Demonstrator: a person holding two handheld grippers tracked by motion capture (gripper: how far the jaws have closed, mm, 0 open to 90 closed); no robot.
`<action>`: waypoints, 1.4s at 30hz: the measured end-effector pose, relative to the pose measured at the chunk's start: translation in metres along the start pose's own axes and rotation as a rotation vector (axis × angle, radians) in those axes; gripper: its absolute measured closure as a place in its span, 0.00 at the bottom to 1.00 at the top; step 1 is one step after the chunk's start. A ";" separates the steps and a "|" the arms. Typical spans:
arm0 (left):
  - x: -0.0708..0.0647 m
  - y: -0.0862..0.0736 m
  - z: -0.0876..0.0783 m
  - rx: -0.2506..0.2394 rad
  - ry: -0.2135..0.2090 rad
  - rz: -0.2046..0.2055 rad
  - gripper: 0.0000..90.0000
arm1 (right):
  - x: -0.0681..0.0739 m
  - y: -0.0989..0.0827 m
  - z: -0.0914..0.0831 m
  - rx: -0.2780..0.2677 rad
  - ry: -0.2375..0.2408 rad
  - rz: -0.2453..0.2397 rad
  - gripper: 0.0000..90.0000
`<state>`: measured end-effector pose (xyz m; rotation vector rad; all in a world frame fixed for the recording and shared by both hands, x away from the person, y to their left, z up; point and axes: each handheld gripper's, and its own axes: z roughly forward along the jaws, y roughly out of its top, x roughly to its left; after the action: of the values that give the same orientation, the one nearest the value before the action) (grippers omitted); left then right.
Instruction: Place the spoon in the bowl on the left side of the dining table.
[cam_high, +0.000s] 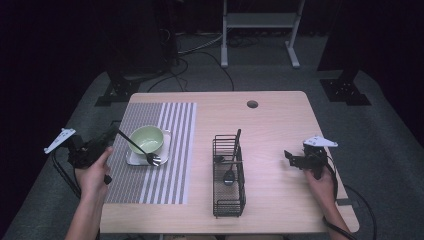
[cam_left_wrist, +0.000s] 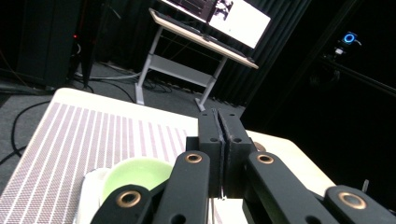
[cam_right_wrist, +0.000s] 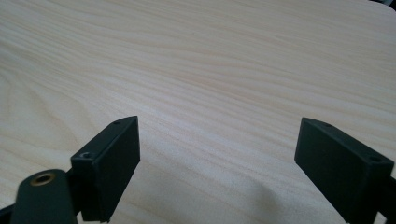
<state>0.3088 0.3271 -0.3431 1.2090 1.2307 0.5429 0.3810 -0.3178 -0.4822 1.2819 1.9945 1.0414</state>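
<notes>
Left gripper (cam_high: 102, 145), jaws clenched on a black fork (cam_high: 136, 146), holds its tines at the near edge of the green bowl (cam_high: 147, 138) (on the striped placemat (cam_high: 172, 150)); lowering should stay gentle. Right gripper (cam_high: 295, 160) rests released.

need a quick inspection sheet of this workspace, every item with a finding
surface: light wooden table, grey striped placemat on its left part
job's things: black fork, tines by the pale green bowl on a white square dish
clutter: black wire cutlery rack holding dark utensils
grippers: left gripper shut on the fork's handle; right gripper open over bare wood
cables: cords on the floor beyond the table
surroundings: white stand, dark room
</notes>
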 end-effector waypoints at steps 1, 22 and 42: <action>0.001 0.001 0.000 -0.001 0.003 -0.001 0.99 | 0.000 0.000 0.000 0.000 -0.001 0.000 0.15; 0.016 0.016 0.001 -0.029 0.074 -0.008 0.99 | 0.000 0.000 0.000 0.001 -0.004 -0.004 0.15; 0.032 0.025 0.005 -0.065 0.165 -0.028 0.99 | 0.000 0.000 0.000 0.002 -0.004 -0.005 0.15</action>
<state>0.3303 0.3605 -0.3339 1.1077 1.3568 0.6678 0.3810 -0.3173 -0.4823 1.2779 1.9952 1.0345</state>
